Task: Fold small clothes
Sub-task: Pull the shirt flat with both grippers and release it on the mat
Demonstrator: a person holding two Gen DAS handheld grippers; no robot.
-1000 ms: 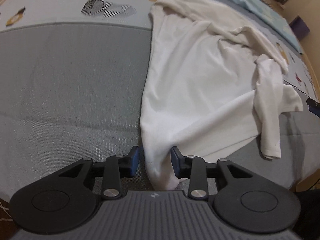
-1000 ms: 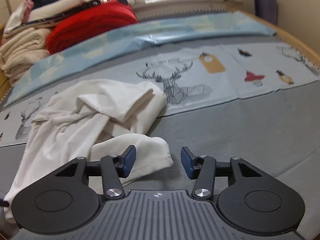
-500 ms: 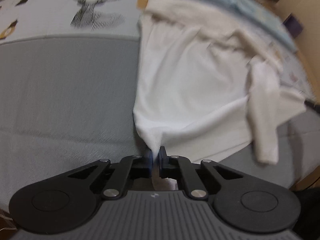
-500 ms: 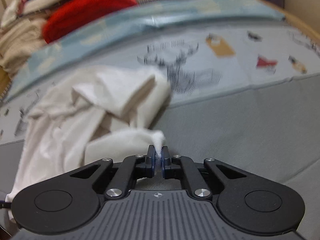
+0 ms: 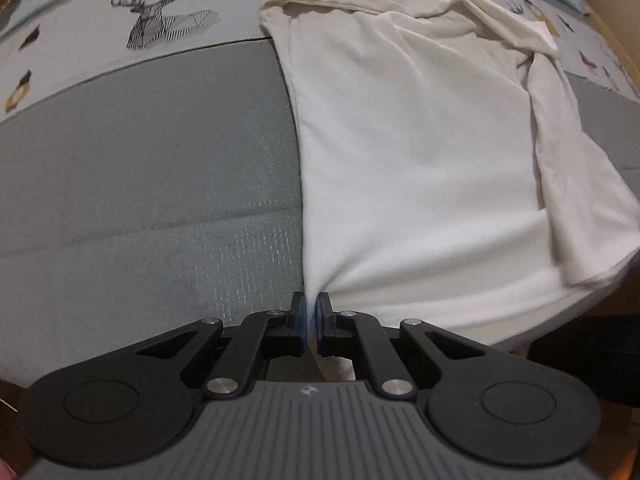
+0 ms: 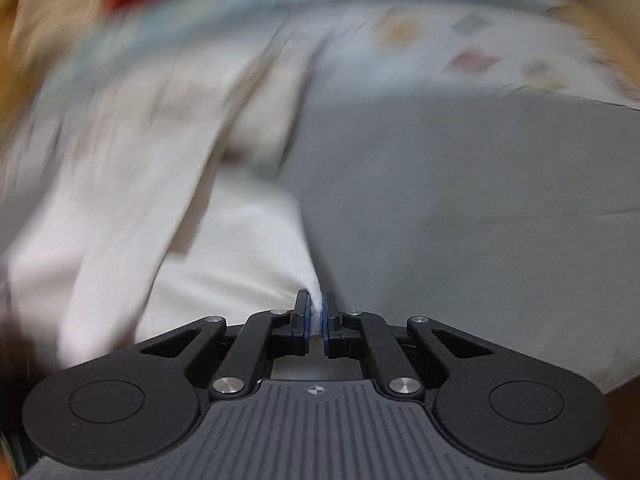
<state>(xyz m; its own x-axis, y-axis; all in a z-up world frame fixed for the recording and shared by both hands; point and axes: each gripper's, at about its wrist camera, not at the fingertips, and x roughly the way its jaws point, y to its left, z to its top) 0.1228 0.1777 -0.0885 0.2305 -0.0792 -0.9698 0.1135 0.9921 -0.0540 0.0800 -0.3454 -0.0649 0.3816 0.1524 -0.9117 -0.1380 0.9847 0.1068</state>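
Your left gripper [image 5: 311, 309] pinches the white T-shirt [image 5: 408, 160] corner, cloth spreading ahead and rightward. Your right gripper [image 6: 316, 312] clamps another corner, cloth trailing left.

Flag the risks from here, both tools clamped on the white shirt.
1. Left tool and right tool each pinch only a thin corner of the white shirt; a tug may slip it free.
2. The sleeve lies bunched over the body and could get folded in crooked.
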